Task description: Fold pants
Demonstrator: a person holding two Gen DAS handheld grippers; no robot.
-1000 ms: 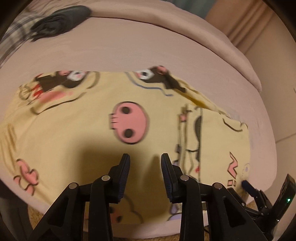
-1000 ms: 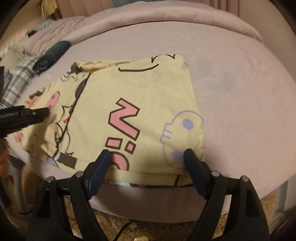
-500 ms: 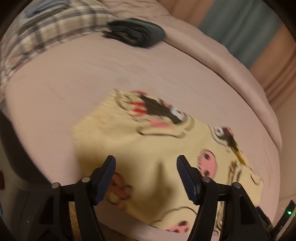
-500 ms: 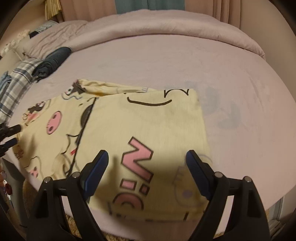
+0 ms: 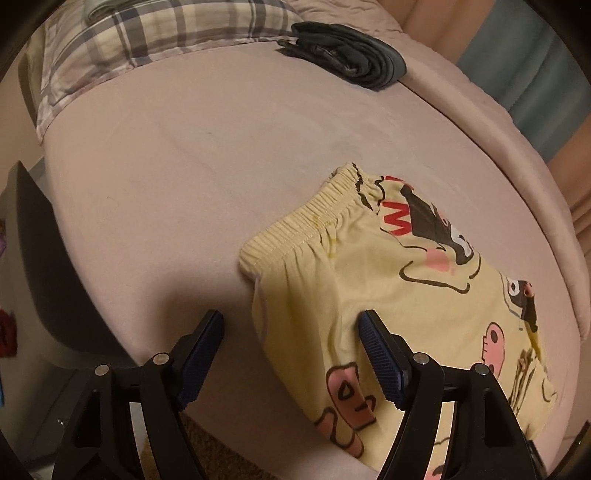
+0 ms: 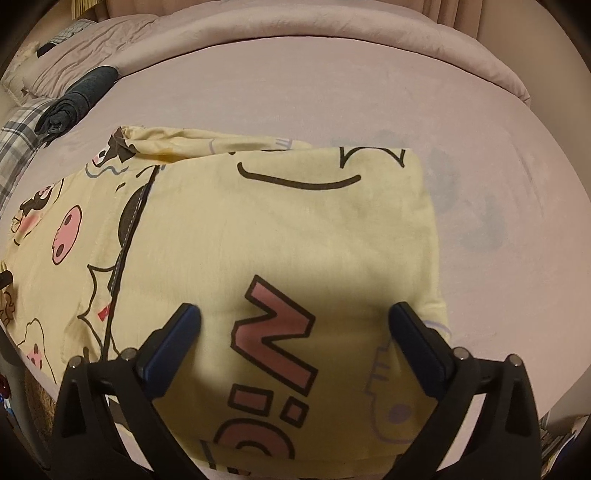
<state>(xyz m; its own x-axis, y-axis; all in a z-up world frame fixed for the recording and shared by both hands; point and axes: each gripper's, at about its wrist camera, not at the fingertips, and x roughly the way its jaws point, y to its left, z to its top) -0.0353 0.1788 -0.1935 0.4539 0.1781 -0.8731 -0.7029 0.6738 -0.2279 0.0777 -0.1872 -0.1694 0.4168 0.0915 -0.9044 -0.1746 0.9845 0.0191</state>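
Observation:
Yellow cartoon-print pants (image 5: 406, 295) lie flat on a pink bed (image 5: 221, 155), partly folded, with the elastic waistband (image 5: 314, 218) toward the left. My left gripper (image 5: 291, 350) is open and empty, its jaws straddling the waistband-end corner at the bed's near edge. In the right wrist view the folded leg end (image 6: 295, 236) lies on top, with a pink letter print. My right gripper (image 6: 295, 332) is open wide and empty, low over that folded end.
A rolled dark garment (image 5: 351, 66) and plaid cloth (image 5: 147, 37) lie at the far left of the bed; both also show in the right wrist view, the dark roll (image 6: 77, 99) beside the plaid (image 6: 18, 144). A pink duvet ridge (image 6: 332, 29) runs along the far side. Carpet lies below the near edge.
My left gripper opened wider and swung left from the pants' middle to the waistband corner. My right gripper moved forward over the folded end, jaws staying open.

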